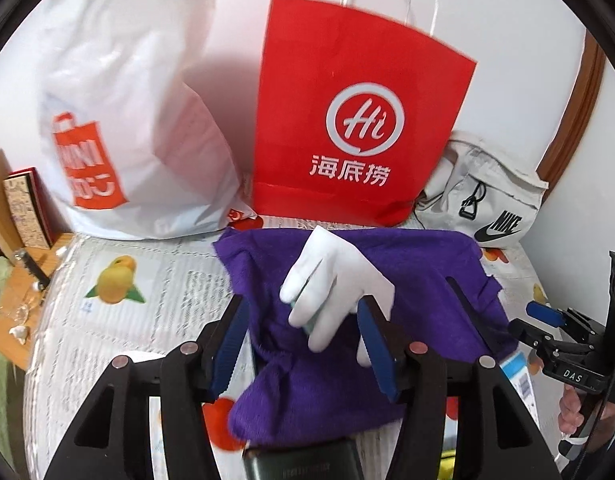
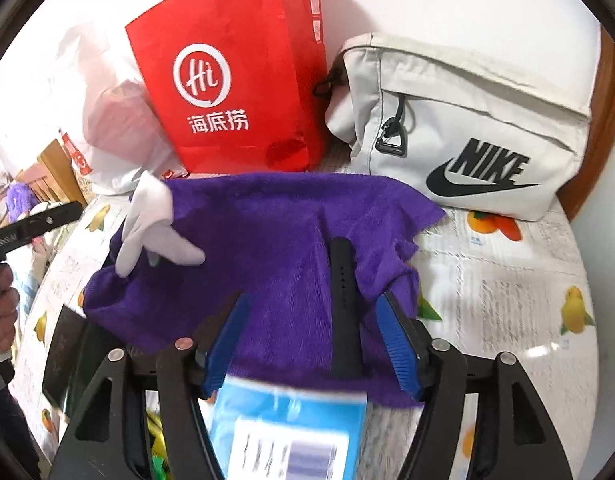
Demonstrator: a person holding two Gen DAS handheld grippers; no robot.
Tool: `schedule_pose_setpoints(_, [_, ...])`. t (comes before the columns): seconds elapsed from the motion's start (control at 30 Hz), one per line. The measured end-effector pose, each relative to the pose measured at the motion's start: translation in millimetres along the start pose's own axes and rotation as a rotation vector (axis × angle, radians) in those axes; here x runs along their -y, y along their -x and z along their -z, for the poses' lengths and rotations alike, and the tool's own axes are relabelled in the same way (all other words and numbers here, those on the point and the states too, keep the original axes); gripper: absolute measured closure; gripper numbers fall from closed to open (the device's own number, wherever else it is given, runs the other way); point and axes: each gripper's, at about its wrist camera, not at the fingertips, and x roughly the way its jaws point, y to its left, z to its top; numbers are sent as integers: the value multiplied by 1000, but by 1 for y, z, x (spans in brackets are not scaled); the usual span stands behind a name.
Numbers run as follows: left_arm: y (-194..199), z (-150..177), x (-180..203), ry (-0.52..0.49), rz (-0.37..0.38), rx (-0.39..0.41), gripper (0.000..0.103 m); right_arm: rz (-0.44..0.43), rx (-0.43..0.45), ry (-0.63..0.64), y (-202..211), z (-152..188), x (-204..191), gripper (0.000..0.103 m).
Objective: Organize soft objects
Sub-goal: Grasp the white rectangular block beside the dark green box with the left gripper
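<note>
A purple towel (image 1: 407,304) lies crumpled on the fruit-print tablecloth (image 1: 119,312). A white glove (image 1: 335,276) rests on top of it. My left gripper (image 1: 302,307) is open just above the towel; the glove lies between its blue pads and neither pad presses on it. In the right wrist view the same towel (image 2: 275,240) fills the middle, with the glove (image 2: 151,224) at its left edge and a black strap (image 2: 343,300) lying across it. My right gripper (image 2: 313,304) is open, with the strap between its fingers but not gripped.
A red paper bag (image 1: 359,120), a white plastic bag (image 1: 127,92) and a pale Nike bag (image 2: 467,140) stand along the wall behind the towel. A blue packet (image 2: 291,428) lies under the right gripper. A dark box (image 1: 303,460) sits at the near edge.
</note>
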Motion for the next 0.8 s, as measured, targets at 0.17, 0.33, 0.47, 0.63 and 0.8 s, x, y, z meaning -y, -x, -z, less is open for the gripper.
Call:
schedule_pose_setpoints(0.17, [34, 18, -1, 6, -8, 13, 49, 7, 48, 7, 33, 18, -11, 26])
schedule_pose_setpoints(0.33, [64, 43, 0, 4, -33, 9, 49, -32, 45, -7, 62, 42, -20, 26])
schedule_pose_setpoints(0.47, [85, 69, -1, 10, -14, 5, 49, -70, 34, -33, 75, 66, -26, 26])
schedule_pose_setpoints(0.63, [97, 103, 3, 6, 3, -19, 49, -82, 39, -19, 95, 103, -38, 26])
schedule_pose_setpoints(0.8, [99, 137, 13, -6, 36, -62, 47, -69, 52, 11, 111, 139, -50, 26])
